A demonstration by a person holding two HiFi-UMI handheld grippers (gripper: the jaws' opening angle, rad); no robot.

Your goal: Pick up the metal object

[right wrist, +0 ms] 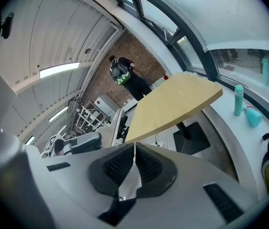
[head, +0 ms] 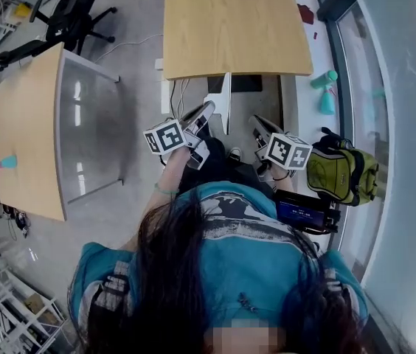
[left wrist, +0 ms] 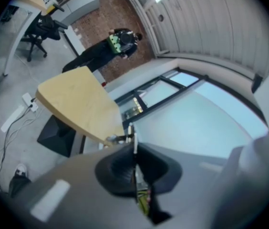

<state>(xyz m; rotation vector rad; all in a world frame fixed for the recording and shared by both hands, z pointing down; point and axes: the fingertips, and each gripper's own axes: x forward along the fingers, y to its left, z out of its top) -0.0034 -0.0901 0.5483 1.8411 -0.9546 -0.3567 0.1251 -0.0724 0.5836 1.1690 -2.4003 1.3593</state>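
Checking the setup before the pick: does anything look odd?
Nothing is spilled or askew. The one oddity: no metal object shows in any view; the left gripper and right gripper are shut on nothing.

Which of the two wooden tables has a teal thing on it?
The table at the left, by the grey panel: a small teal thing lies near its edge. The table ahead shows none.

Two hand-held grippers, left hand-held gripper (head: 206, 111) and right hand-held gripper (head: 258, 124), two wooden surfaces, near surface (head: 230, 24) and side surface (head: 23, 124), two teal bottles (head: 324, 80), one yellow-green backpack (head: 342, 172), one black office chair (head: 71, 17), one person (left wrist: 118, 42) standing far off.
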